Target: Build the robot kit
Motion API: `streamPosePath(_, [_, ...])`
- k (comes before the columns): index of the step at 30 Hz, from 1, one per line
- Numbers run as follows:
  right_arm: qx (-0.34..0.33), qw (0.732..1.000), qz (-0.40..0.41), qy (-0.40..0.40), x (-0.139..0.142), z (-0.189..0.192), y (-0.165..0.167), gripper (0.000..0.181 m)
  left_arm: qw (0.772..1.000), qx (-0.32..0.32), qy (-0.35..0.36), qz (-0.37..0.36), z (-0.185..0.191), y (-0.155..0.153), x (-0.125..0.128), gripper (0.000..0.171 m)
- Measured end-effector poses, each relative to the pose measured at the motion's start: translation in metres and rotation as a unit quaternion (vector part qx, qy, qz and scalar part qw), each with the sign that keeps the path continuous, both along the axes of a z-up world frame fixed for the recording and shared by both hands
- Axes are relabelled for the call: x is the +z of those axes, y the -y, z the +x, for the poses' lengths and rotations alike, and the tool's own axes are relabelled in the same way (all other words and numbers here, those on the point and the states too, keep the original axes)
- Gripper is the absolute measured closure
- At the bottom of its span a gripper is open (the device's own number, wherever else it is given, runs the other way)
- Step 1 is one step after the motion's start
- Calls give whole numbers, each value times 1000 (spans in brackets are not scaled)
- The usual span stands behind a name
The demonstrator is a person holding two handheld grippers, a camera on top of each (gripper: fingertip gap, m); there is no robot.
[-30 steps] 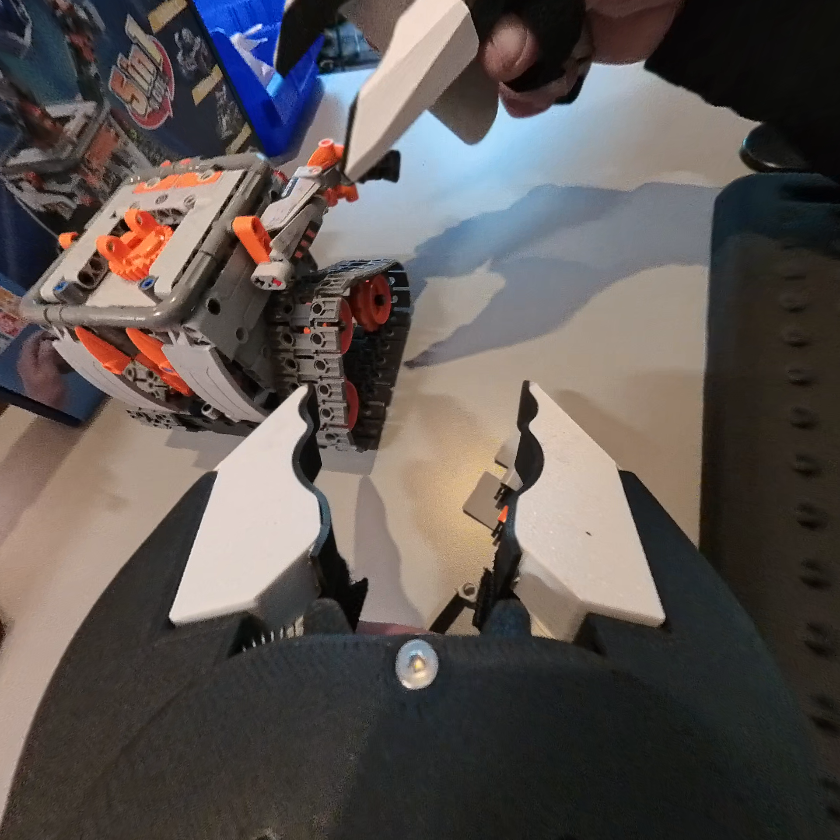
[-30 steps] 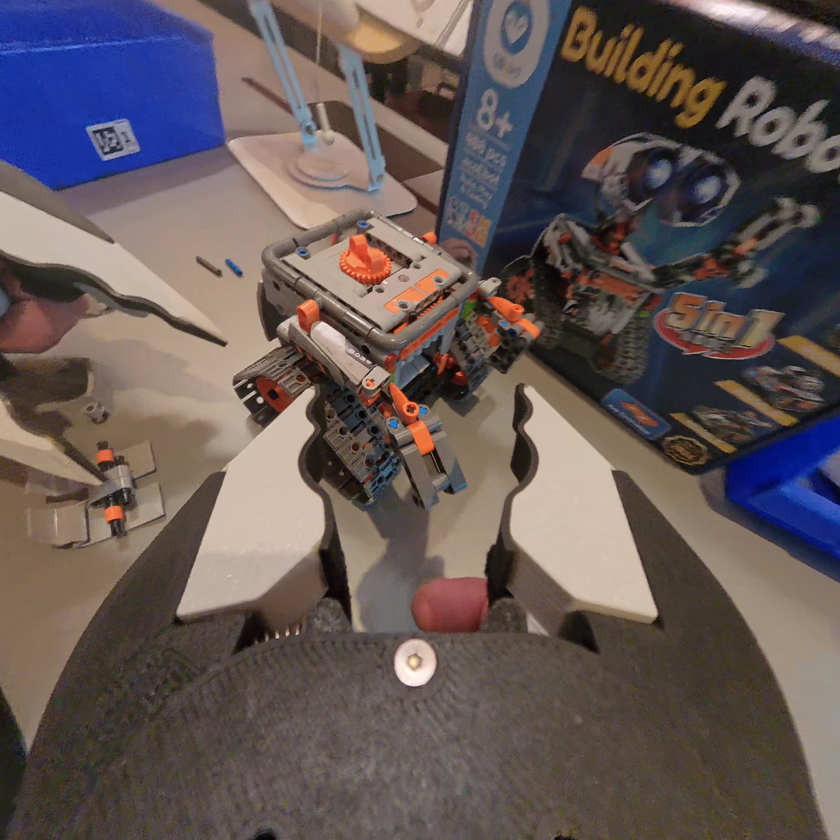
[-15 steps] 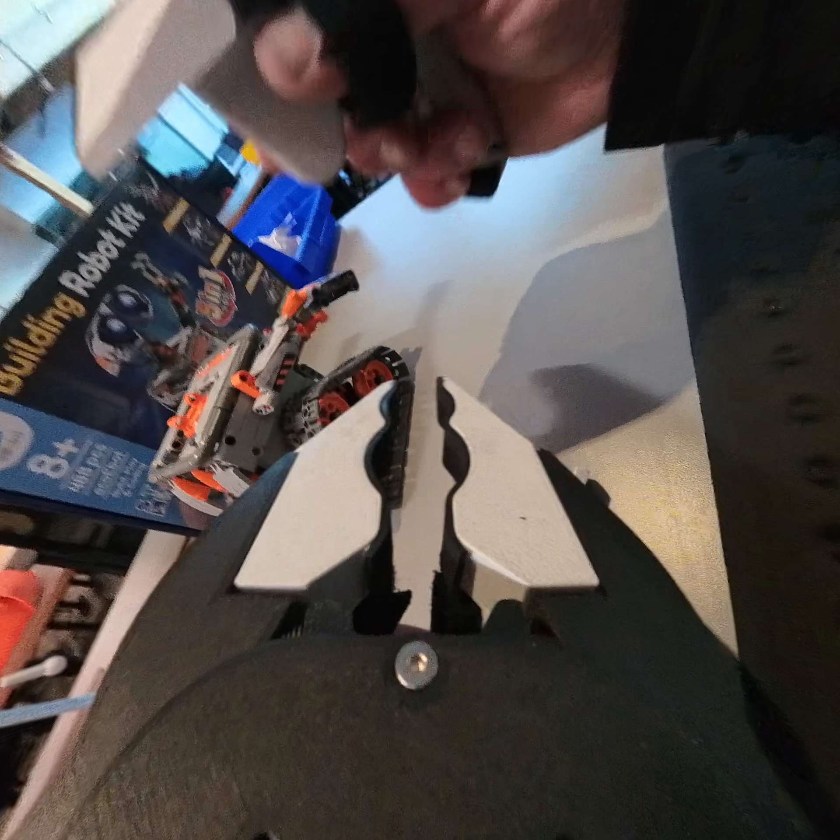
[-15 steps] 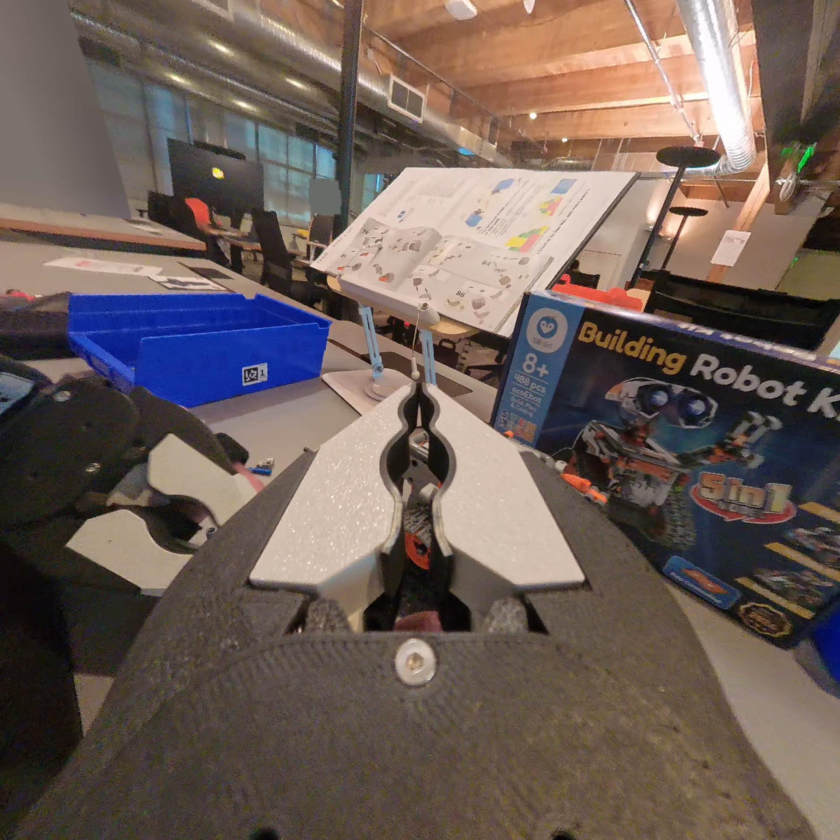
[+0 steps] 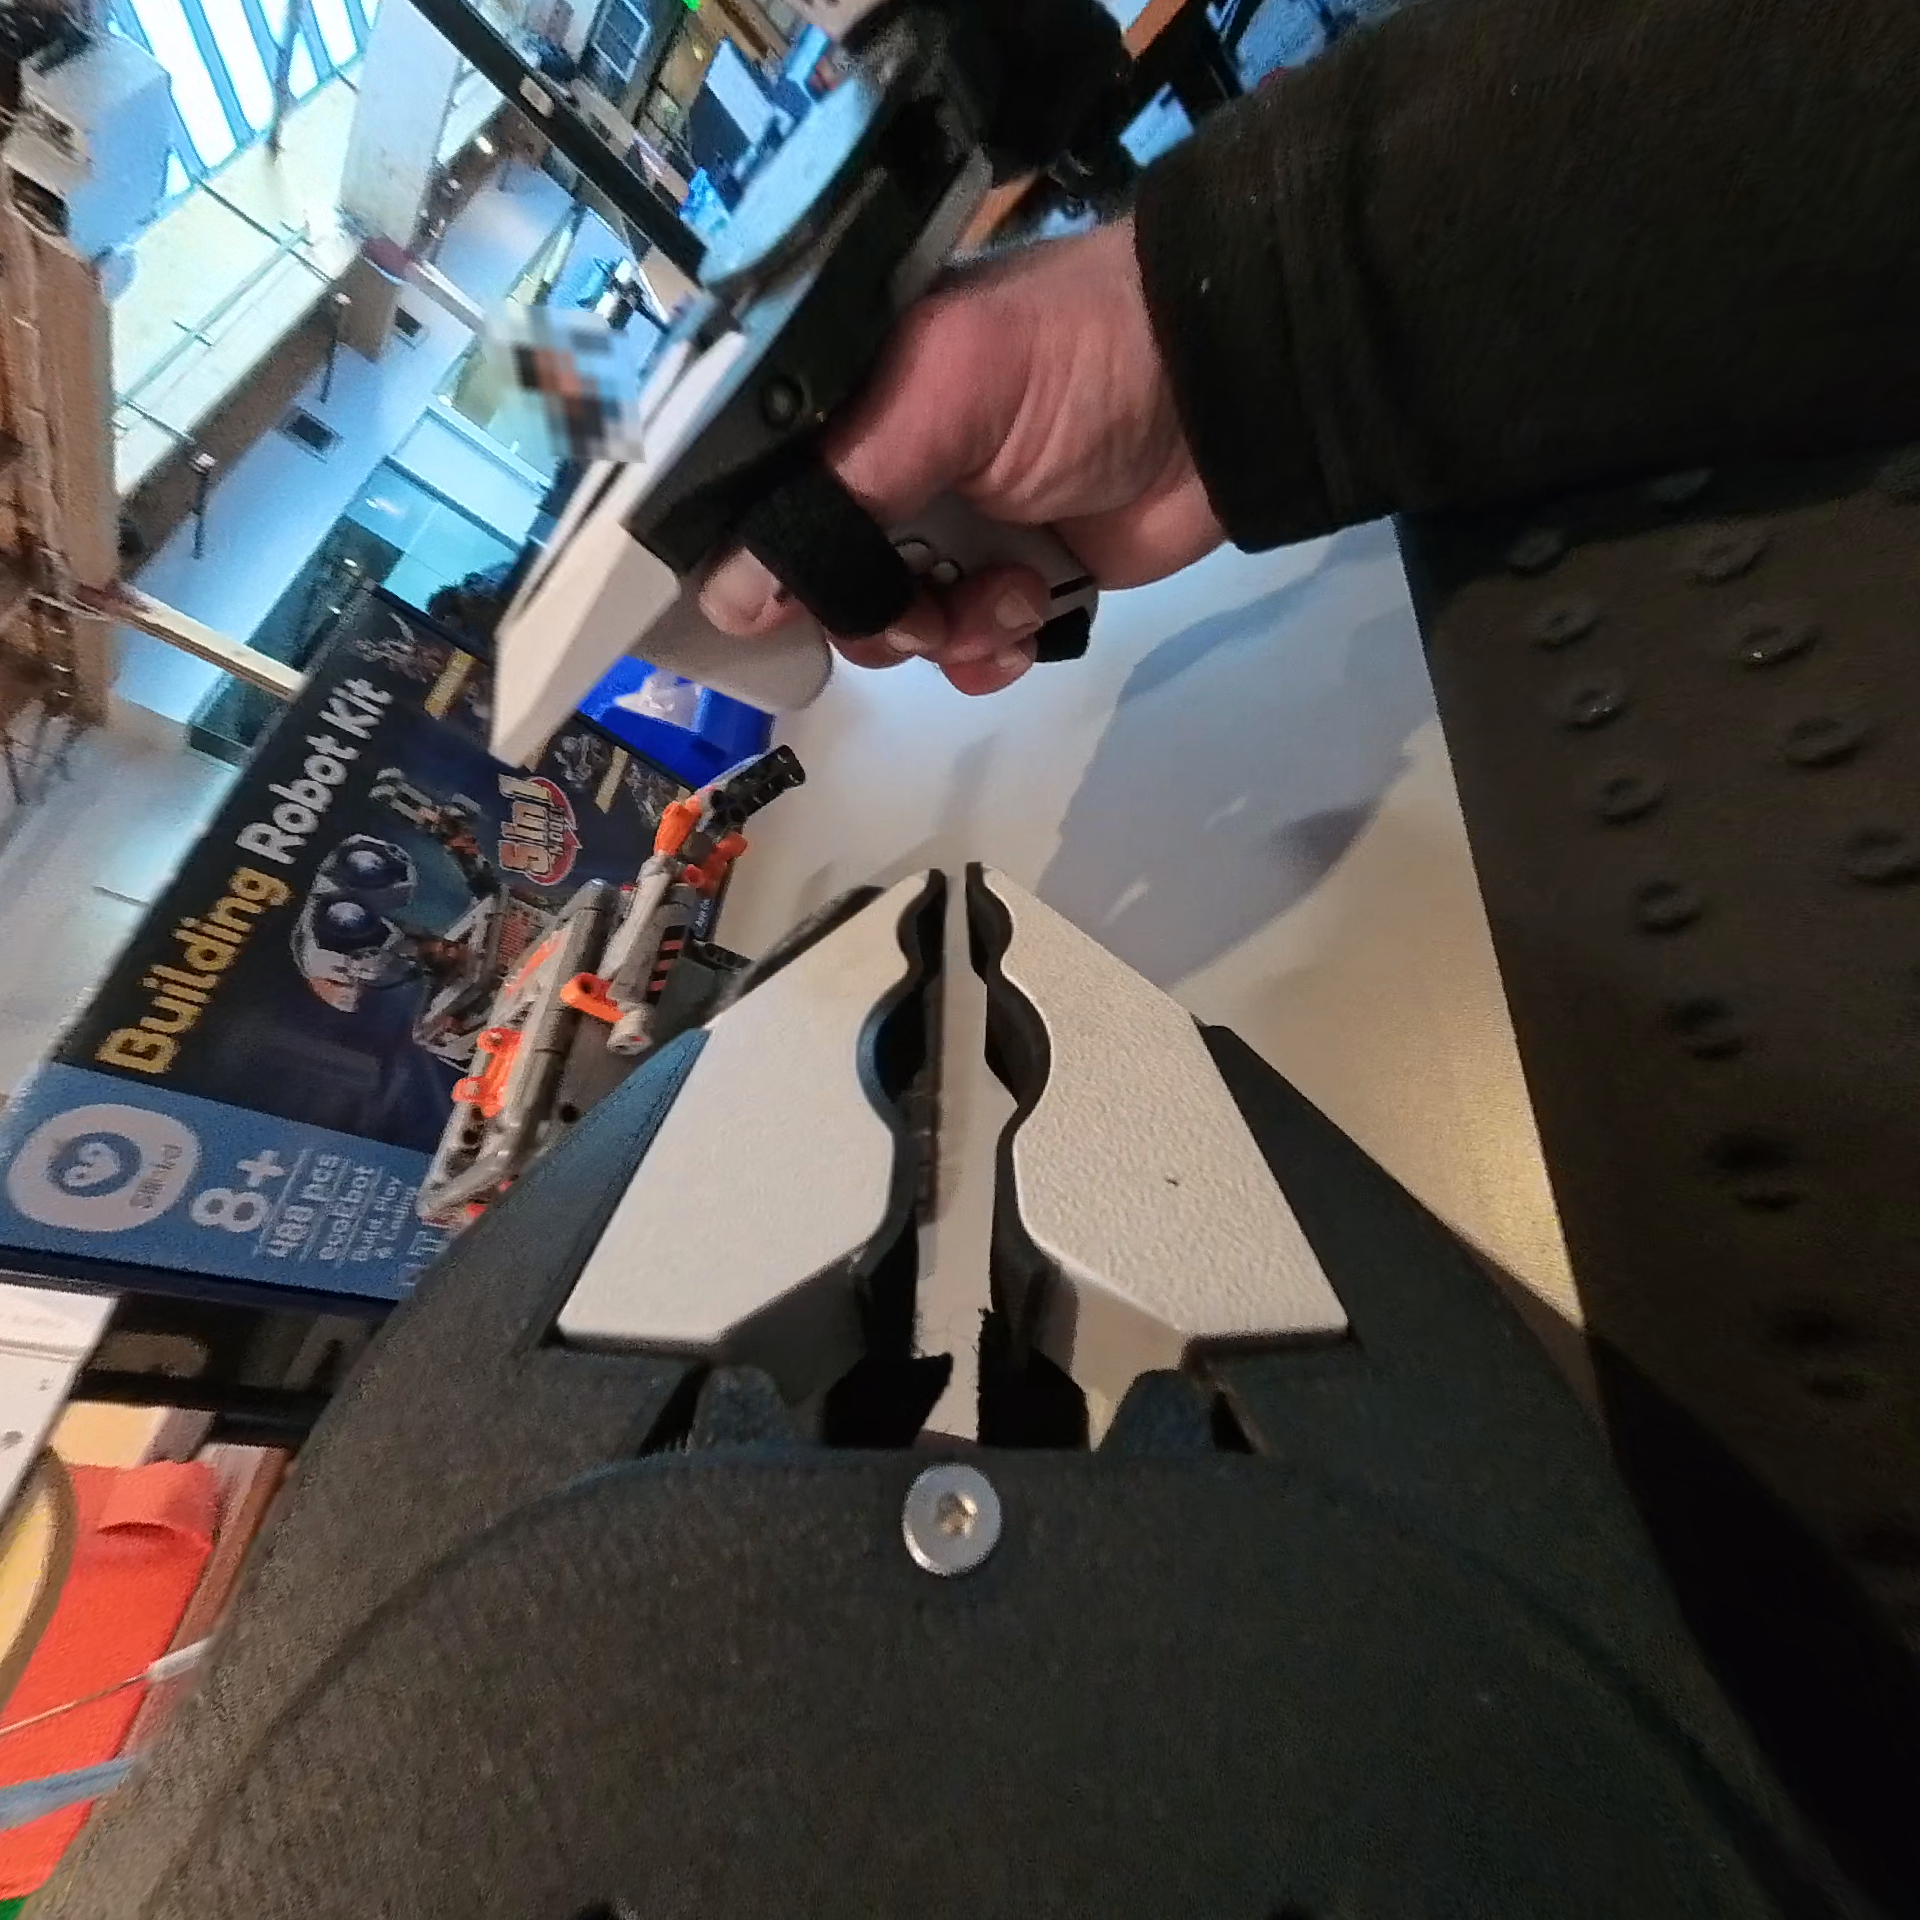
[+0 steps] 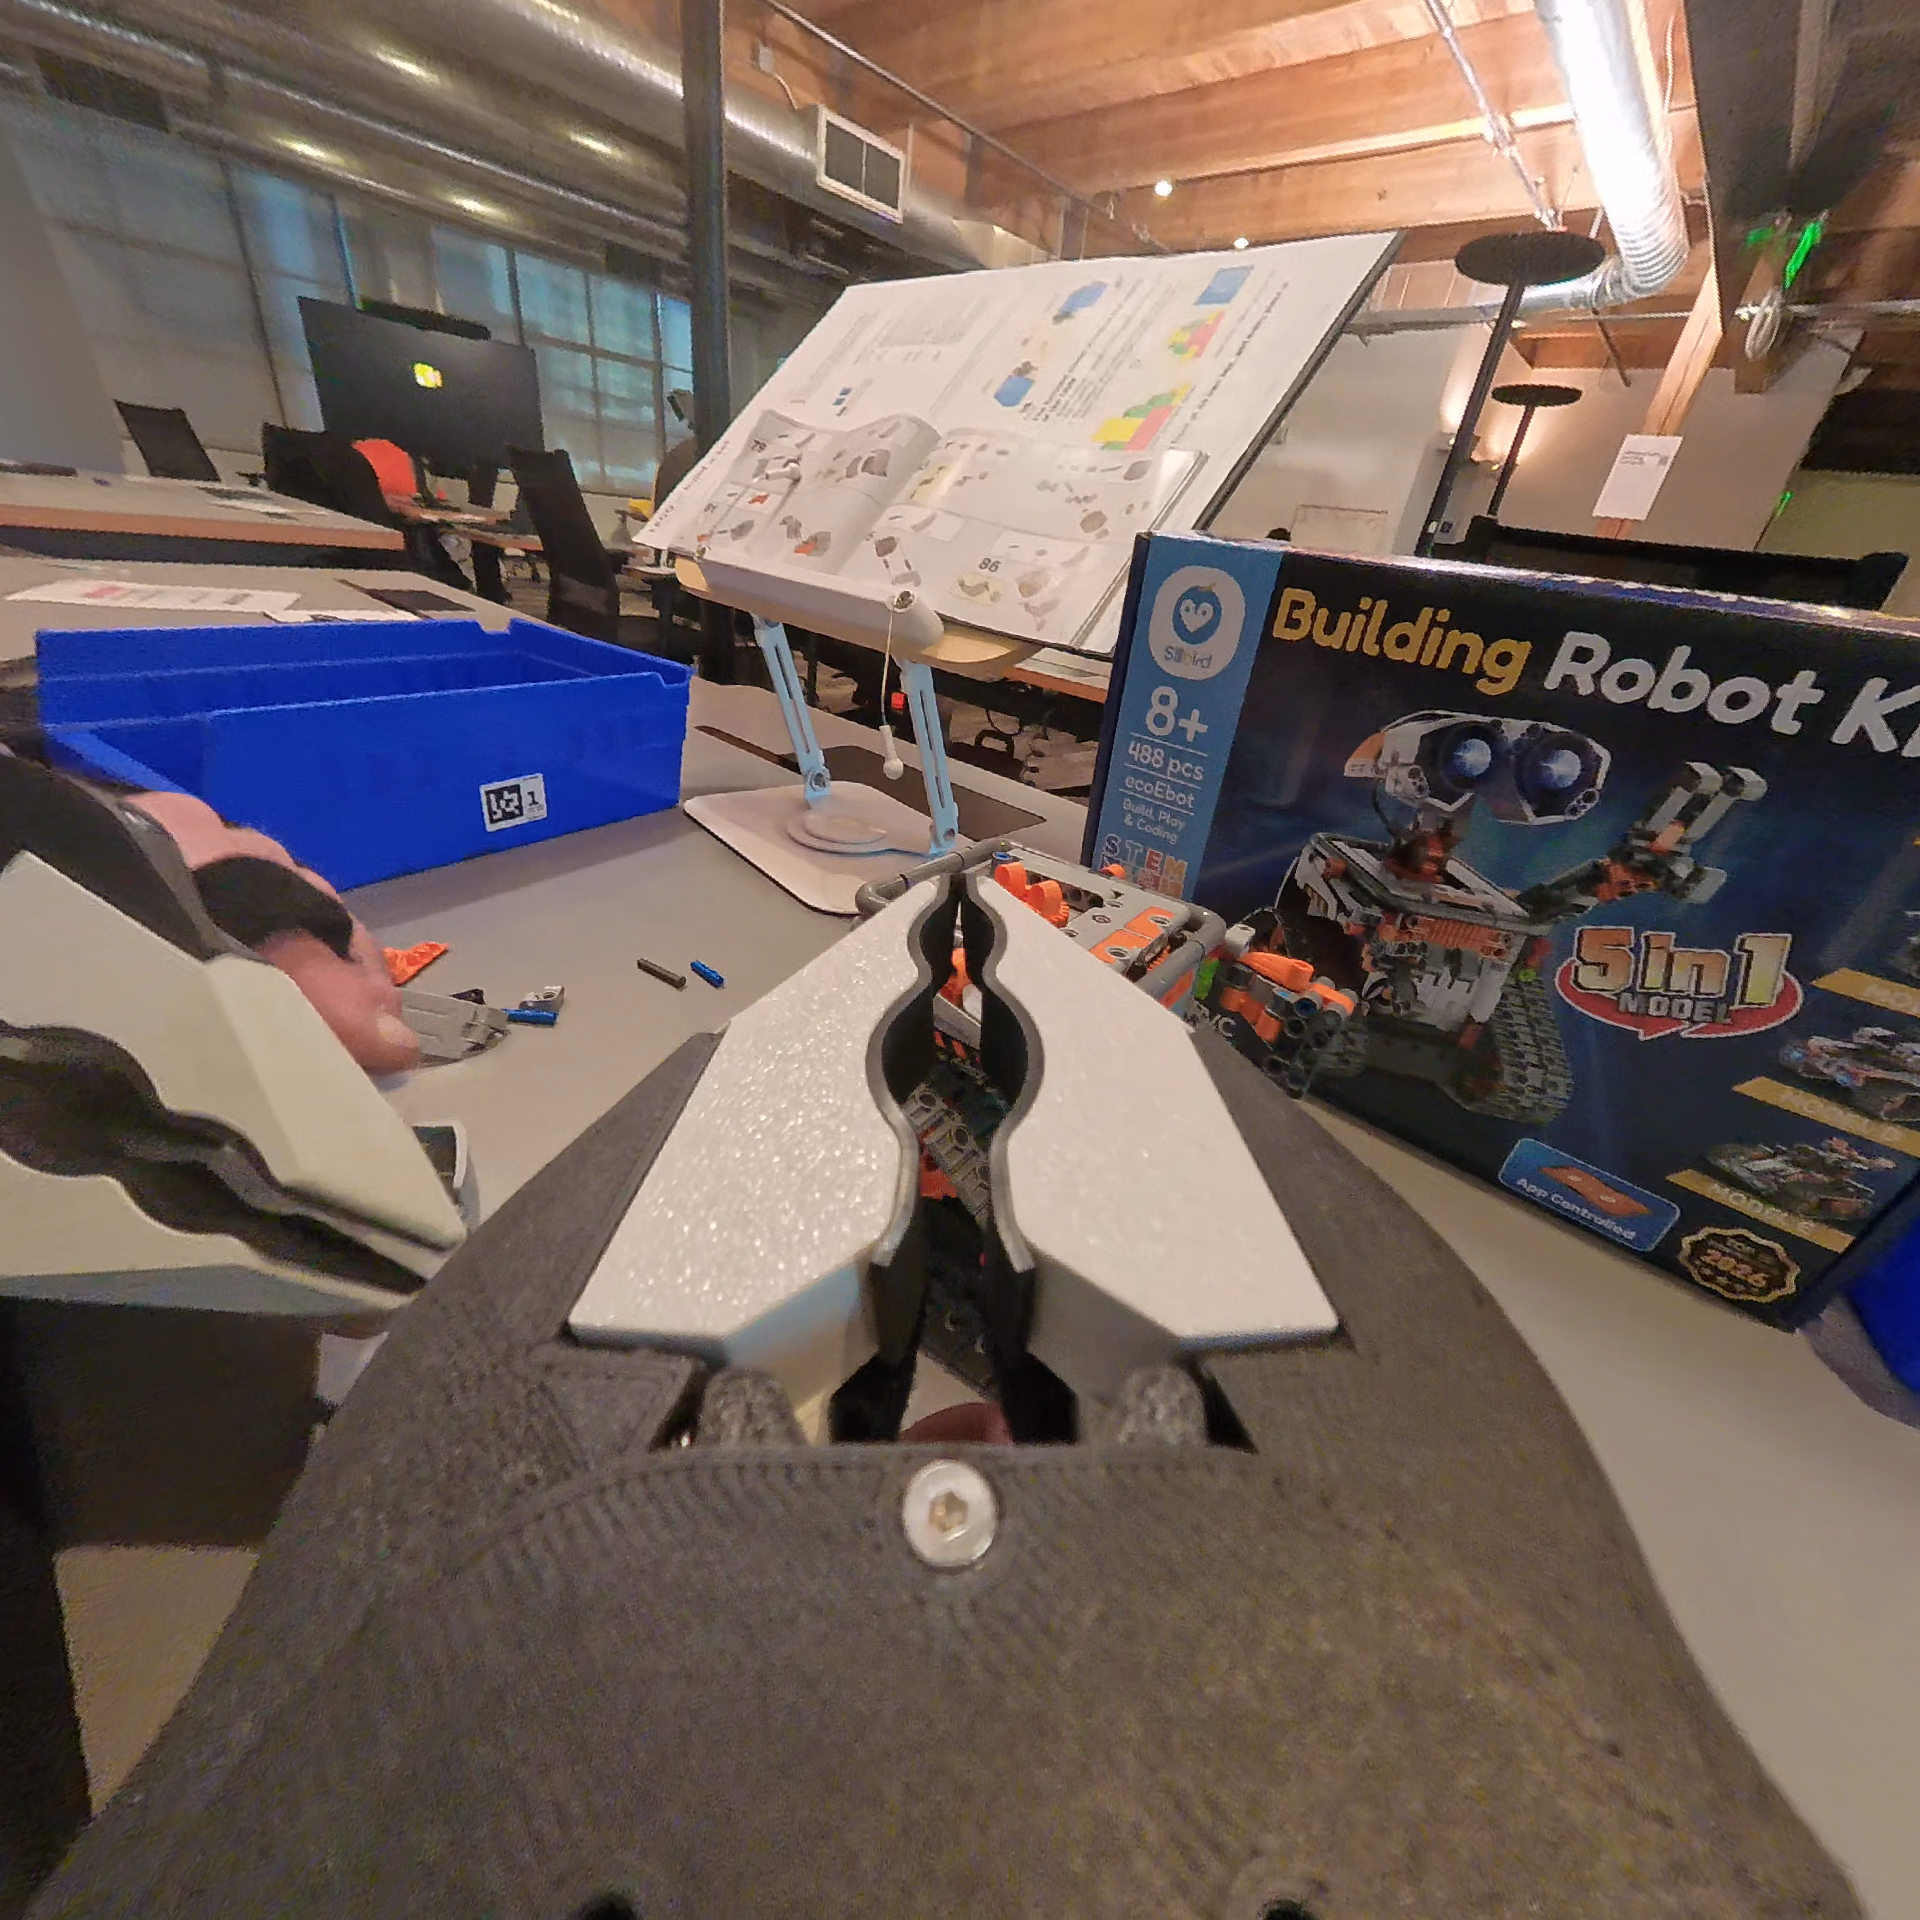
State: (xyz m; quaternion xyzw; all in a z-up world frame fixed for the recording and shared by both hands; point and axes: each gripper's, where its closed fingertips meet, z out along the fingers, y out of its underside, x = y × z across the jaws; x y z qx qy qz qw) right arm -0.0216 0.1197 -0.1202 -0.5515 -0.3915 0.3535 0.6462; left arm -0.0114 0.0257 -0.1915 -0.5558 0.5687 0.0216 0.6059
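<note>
Both tools are nearly closed and empty: the left gripper [image 5: 956, 883] mid-frame right of the toy robot [image 5: 582, 1029], the right gripper [image 6: 958, 888] mid-frame before it, left of the kit box [image 6: 1558, 883].

Your left wrist cam sits low, tilted, facing the kit box [image 5: 312, 935]. Right cam looks level across the table [image 6: 623, 935]. Both share the box and brick robot [image 5: 582, 1018], close up.

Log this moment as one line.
left gripper: shut, empty, above table | right gripper: shut, empty, before brick robot | kit box behind
</note>
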Motion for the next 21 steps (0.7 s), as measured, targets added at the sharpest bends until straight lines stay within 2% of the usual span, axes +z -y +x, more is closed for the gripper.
streamPosePath(2, [0, 1000, 3, -2, 1, -1, 1, 181, 999, 6, -2, 34, -6, -2, 14, 163])
streamPosePath(5, [0, 1000, 11, 5, 1, -3, 4, 181, 997, 34, 8, 72, -26, -9, 50, 149])
streamPosePath(8, [2, 1000, 19, 13, 1, -5, 7, 181, 996, 72, 18, 53, -68, -13, 94, 119])
streamPosePath(11, [8, 999, 30, 35, -2, -11, 12, 181, 982, 177, -27, 60, -159, -35, 131, 115])
streamPosePath(14, [24, 997, 48, 54, -3, -18, 24, 181, 951, 310, -13, 7, -284, -53, 152, 113])
streamPosePath(15, [30, 997, 51, 56, -3, -21, 28, 181, 935, 354, -3, -15, -328, -56, 153, 113])
streamPosePath(17, [39, 996, 58, 64, -4, -26, 34, 181, 894, 434, 9, -113, -406, -53, 126, 108])
streamPosePath(19, [47, 994, 67, 78, -6, -30, 40, 181, 852, 484, 36, -199, -461, -46, 92, 111])
streamPosePath(21, [49, 992, 75, 90, -8, -32, 43, 181, 810, 511, 44, -284, -496, -36, 51, 110])
